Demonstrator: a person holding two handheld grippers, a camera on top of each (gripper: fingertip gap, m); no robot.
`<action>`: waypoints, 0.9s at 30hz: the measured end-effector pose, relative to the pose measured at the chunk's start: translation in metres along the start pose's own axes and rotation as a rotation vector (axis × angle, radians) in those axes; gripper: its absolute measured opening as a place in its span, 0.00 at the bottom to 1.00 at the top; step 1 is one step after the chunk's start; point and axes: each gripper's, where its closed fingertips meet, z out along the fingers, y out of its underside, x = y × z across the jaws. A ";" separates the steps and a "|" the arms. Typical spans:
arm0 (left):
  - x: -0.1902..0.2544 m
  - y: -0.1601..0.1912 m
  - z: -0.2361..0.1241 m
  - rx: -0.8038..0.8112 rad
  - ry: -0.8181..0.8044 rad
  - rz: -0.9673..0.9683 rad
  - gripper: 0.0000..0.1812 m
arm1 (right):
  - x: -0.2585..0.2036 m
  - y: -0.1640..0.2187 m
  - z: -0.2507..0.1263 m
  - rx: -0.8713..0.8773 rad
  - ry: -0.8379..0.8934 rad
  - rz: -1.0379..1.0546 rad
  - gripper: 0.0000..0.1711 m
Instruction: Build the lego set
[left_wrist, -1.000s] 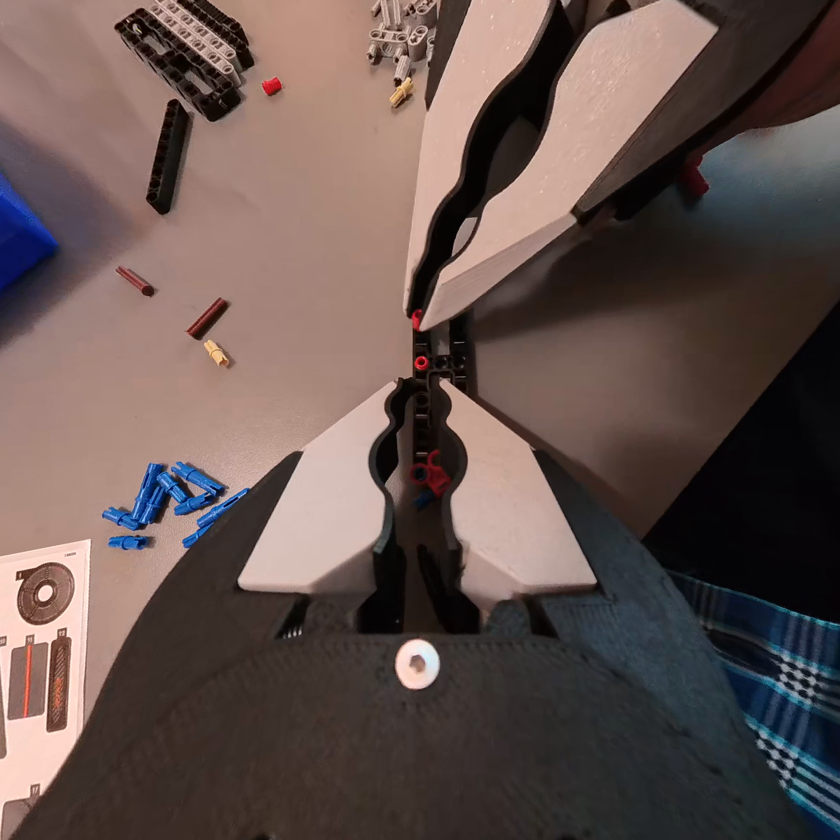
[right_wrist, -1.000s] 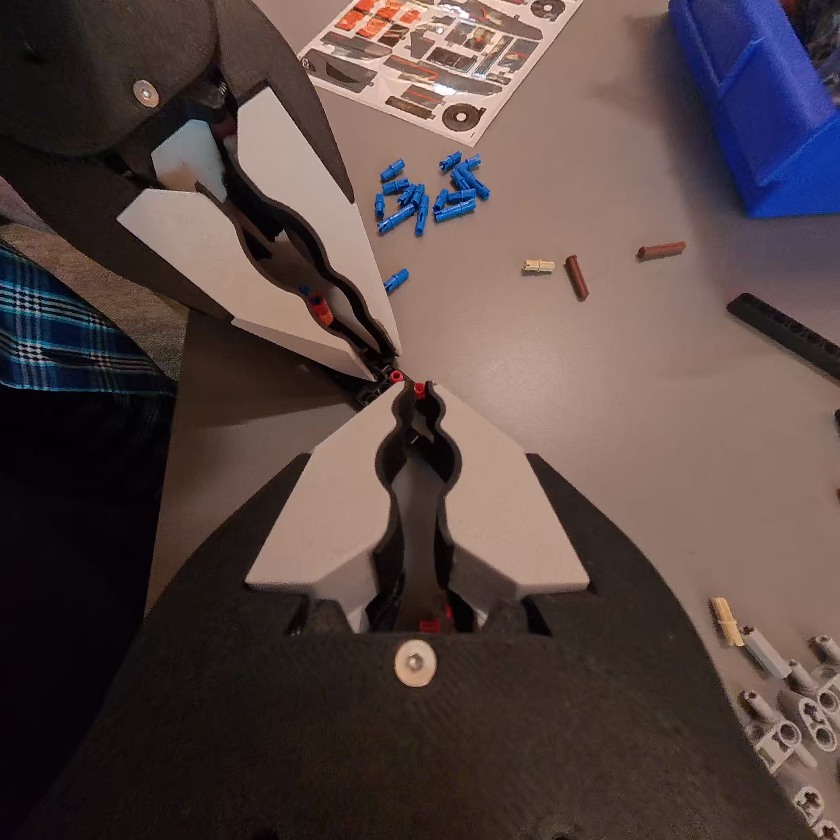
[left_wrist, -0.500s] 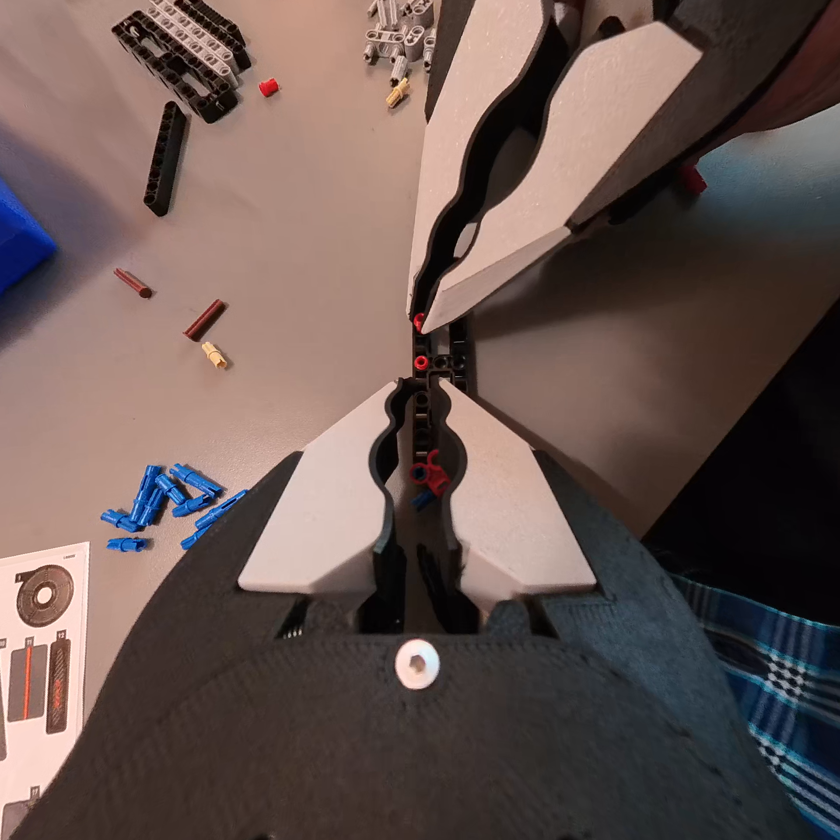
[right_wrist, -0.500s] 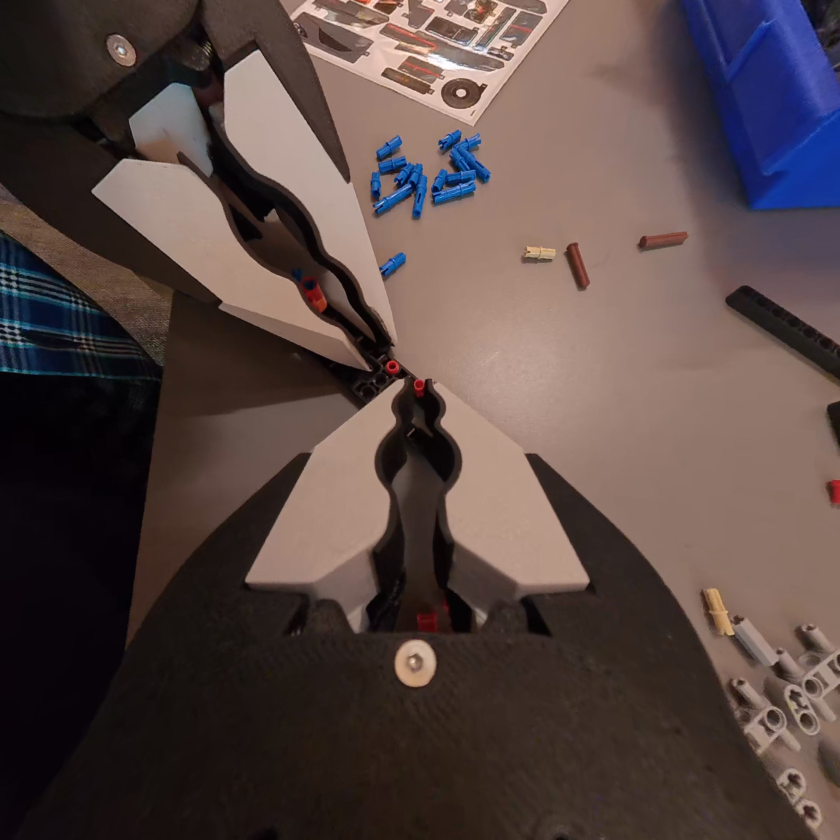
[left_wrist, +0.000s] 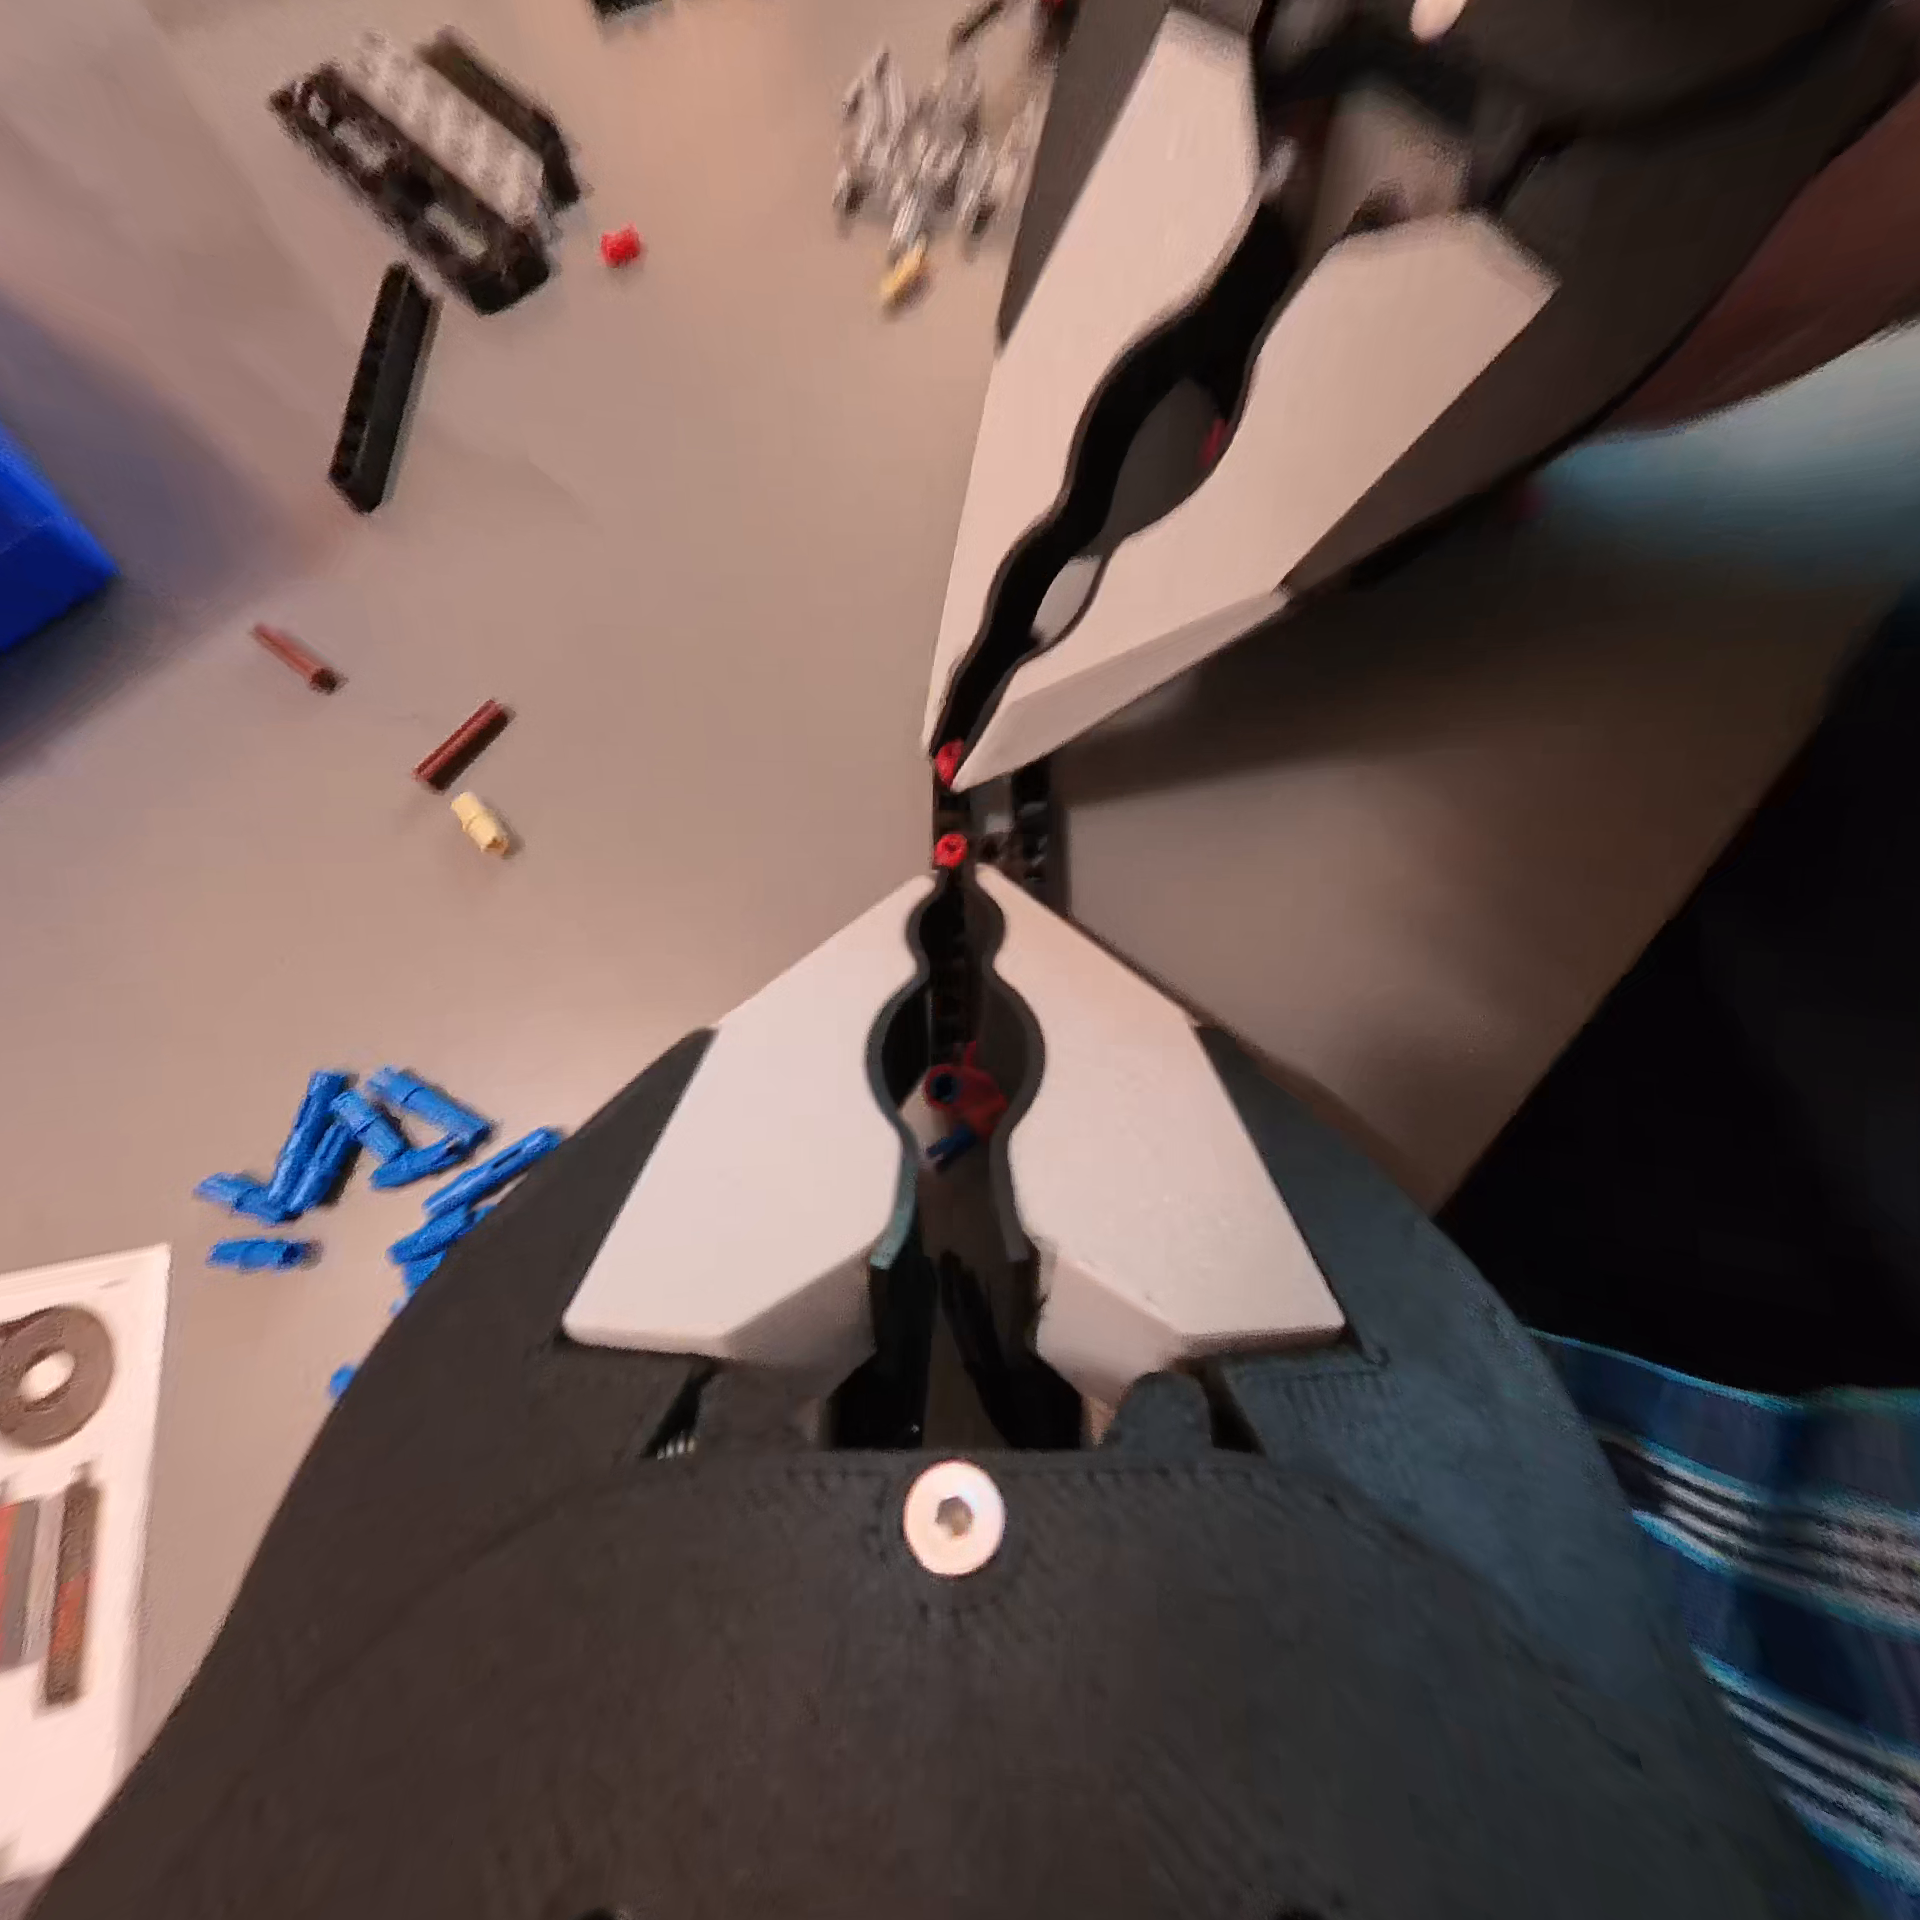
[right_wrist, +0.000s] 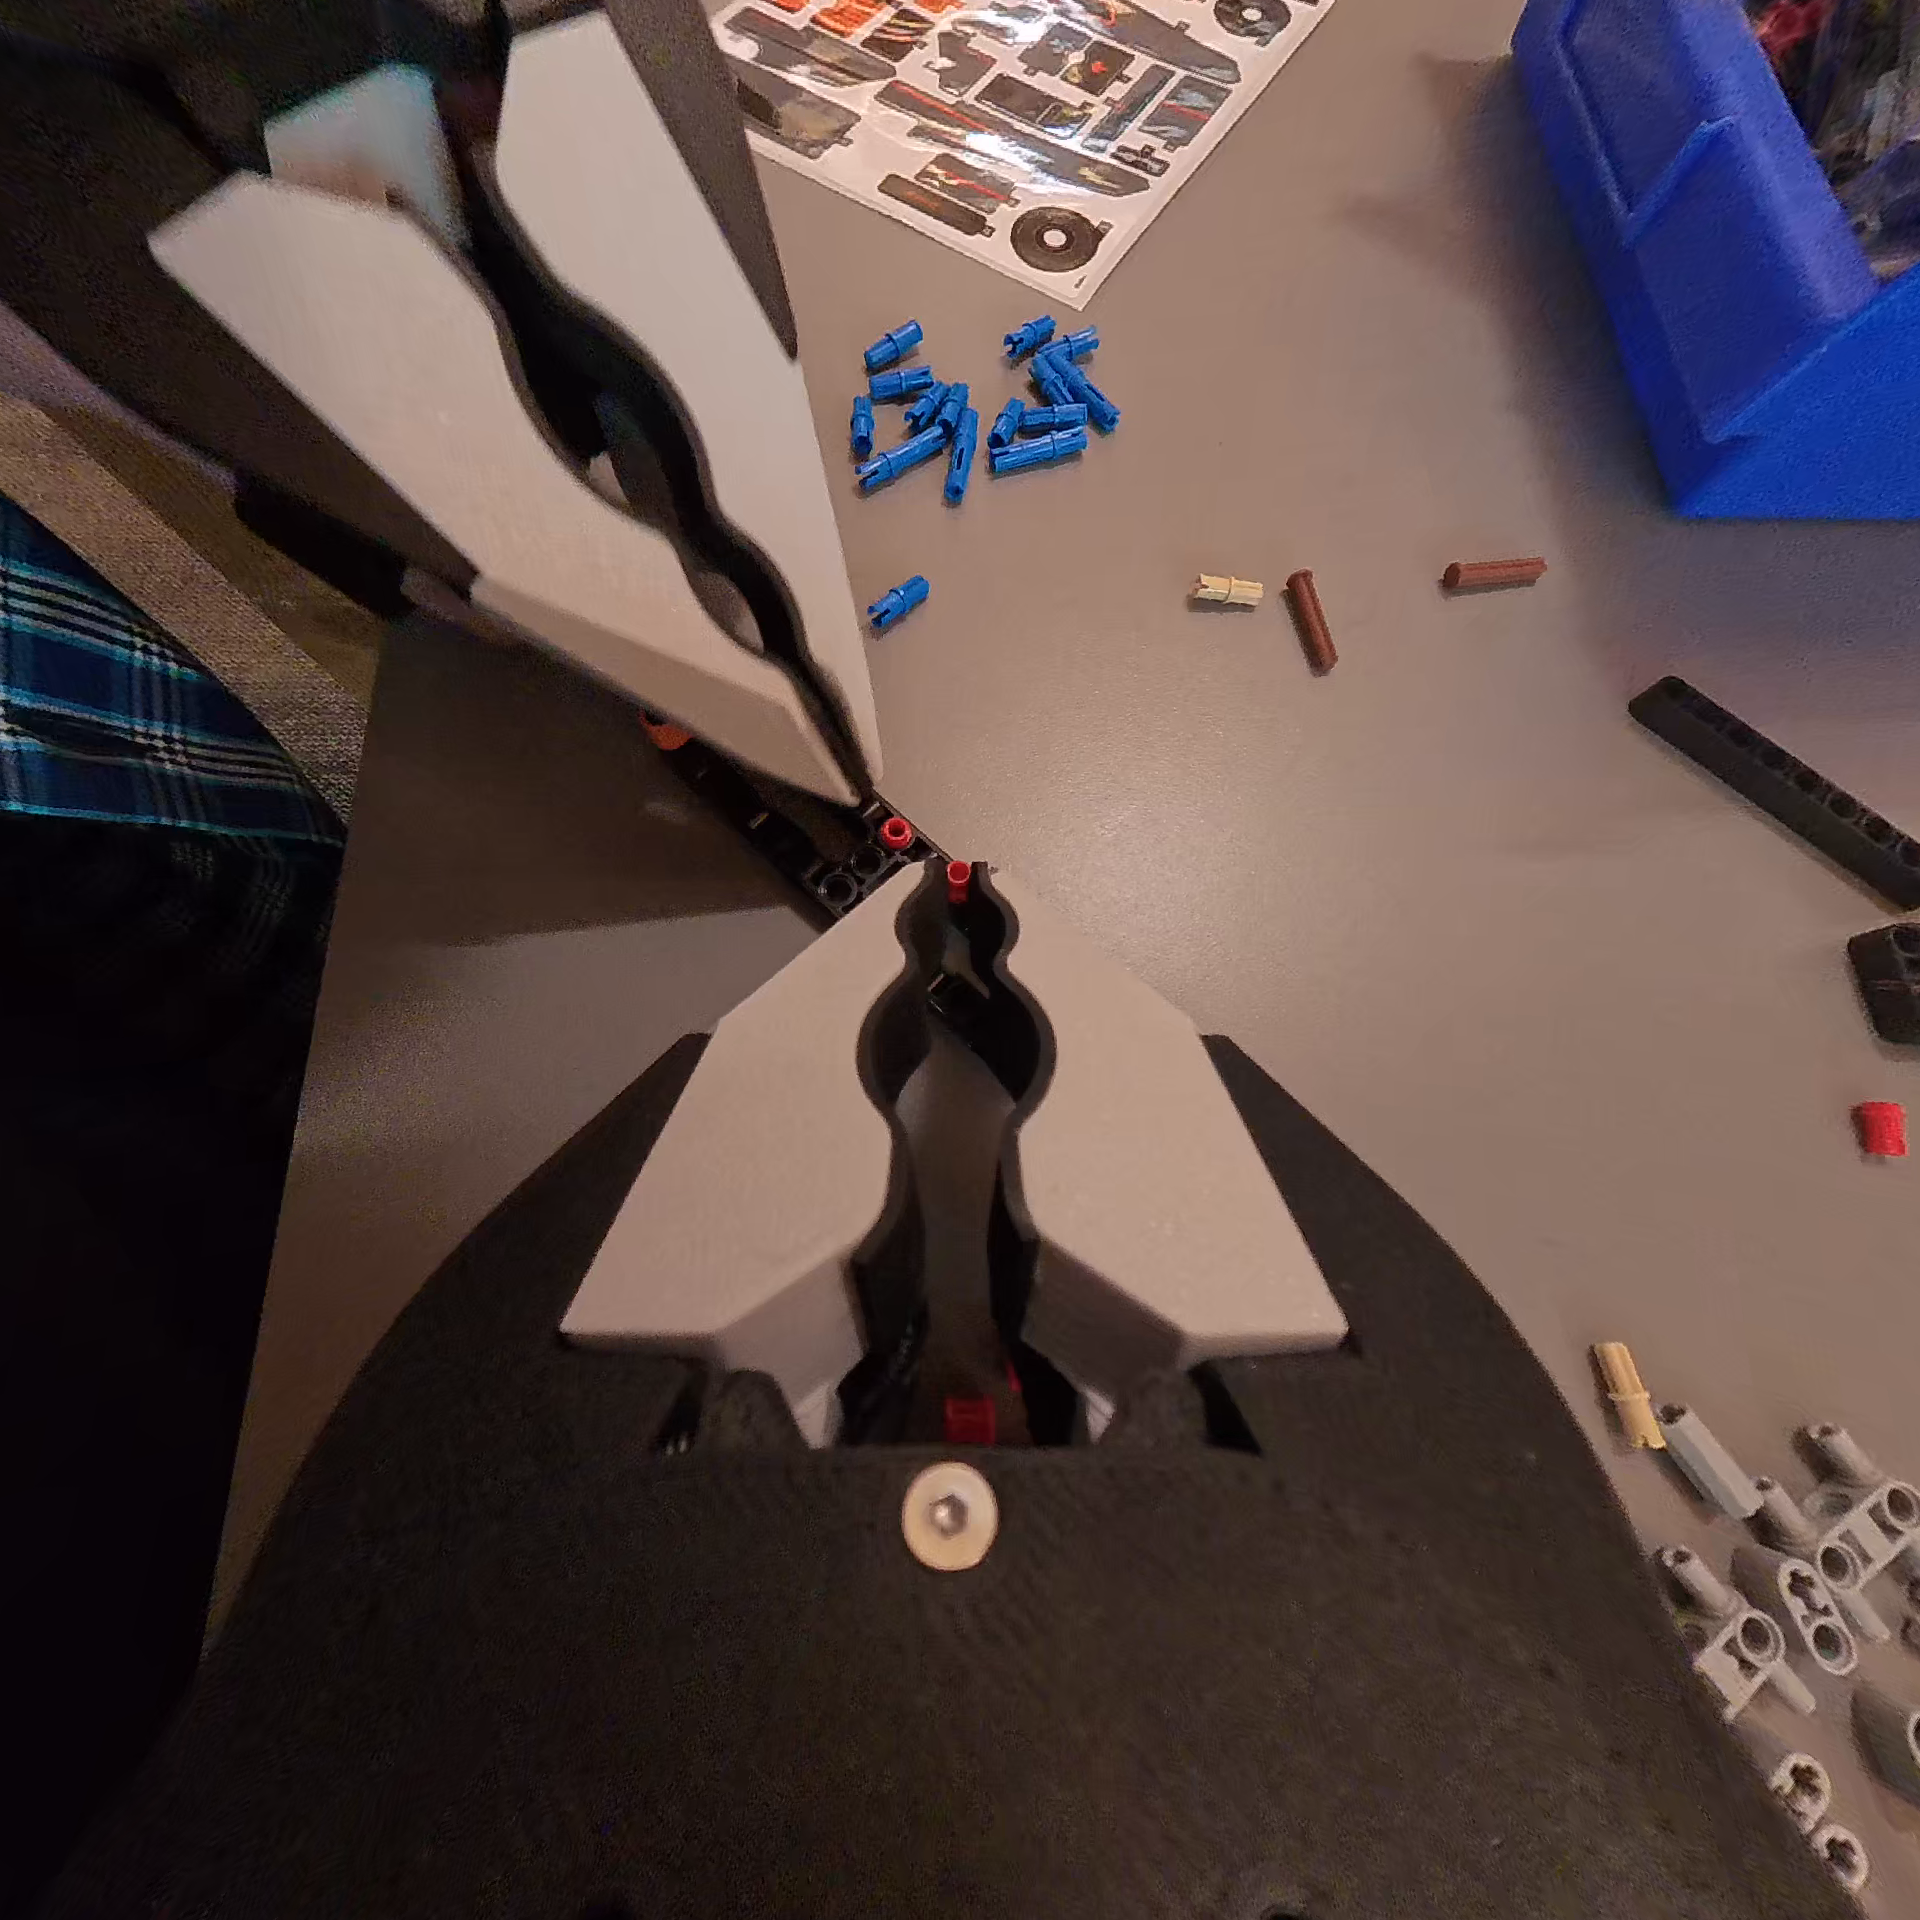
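Note:
My left gripper (left_wrist: 951, 883) is shut on a black beam assembly (left_wrist: 1027, 821), held just above the grey table near its edge. A red pin (left_wrist: 948, 850) sits in a hole of the assembly just past my fingertips. A red and blue connector (left_wrist: 961, 1091) shows between my fingers. My right gripper (right_wrist: 958, 878) is shut on a second red pin (right_wrist: 958, 876), its tip a short way from the assembly (right_wrist: 847, 883) and the seated pin (right_wrist: 894, 829). The left gripper (right_wrist: 860, 787) comes in from the upper left there. The right gripper (left_wrist: 948, 756) comes in from the upper right in the left wrist view.
A pile of blue pins (right_wrist: 977, 410), a sticker sheet (right_wrist: 997, 125) and a blue bin (right_wrist: 1745, 260) lie beyond. Two brown axles (right_wrist: 1311, 618), a tan pin (right_wrist: 1226, 589), a long black beam (right_wrist: 1777, 790), a red bush (right_wrist: 1878, 1127) and grey connectors (right_wrist: 1808, 1579) lie to the right.
Both grippers keep their hold. The left gripper has turned a little and its view is blurred. The gap between the held red pin and the assembly has grown slightly.

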 end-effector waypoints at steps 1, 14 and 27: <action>0.000 -0.007 -0.003 0.037 0.016 -0.035 0.00 | 0.000 0.000 0.000 0.000 -0.001 0.000 0.01; -0.003 -0.022 0.016 -0.019 0.130 -0.177 0.00 | 0.001 0.001 -0.001 0.003 -0.001 -0.034 0.01; -0.002 -0.018 0.018 -0.105 0.108 -0.134 0.00 | 0.001 0.002 -0.001 0.001 -0.007 -0.036 0.01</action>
